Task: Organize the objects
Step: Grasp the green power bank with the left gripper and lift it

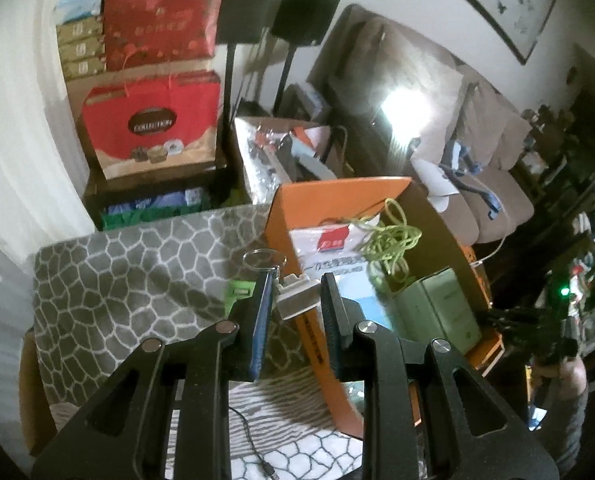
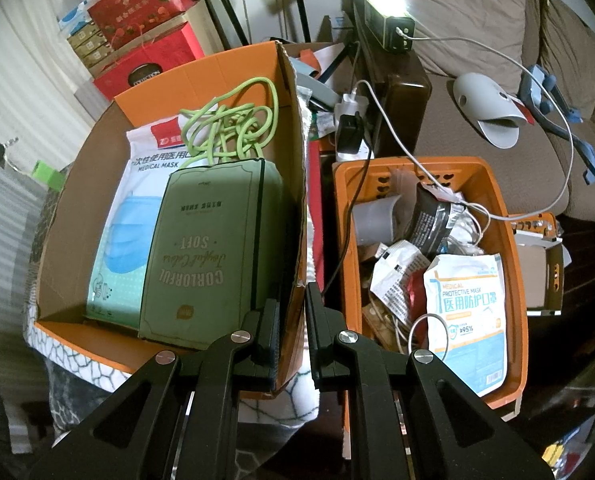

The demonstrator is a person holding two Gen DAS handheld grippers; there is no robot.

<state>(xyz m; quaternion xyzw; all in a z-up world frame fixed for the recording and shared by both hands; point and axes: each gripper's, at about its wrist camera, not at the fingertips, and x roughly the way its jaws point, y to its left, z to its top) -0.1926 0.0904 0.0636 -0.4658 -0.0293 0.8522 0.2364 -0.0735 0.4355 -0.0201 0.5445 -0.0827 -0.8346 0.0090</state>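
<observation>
Two grippers: left gripper [image 1: 296,294] clamped on small white clip [image 1: 295,298], at nine o'clock of cardboard box [image 2: 297,184]; right gripper [image 2: 292,322] clamped on box wall.

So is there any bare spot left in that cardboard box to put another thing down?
Yes: bare cardboard floor shows in the cardboard box along its left wall, beside the mask packet. The middle and right are taken by the green box and green cable. The orange basket alongside is crowded throughout.

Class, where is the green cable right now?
In both wrist views, the green cable lies tangled inside the cardboard box, on the mask pack, behind the green box.
</observation>
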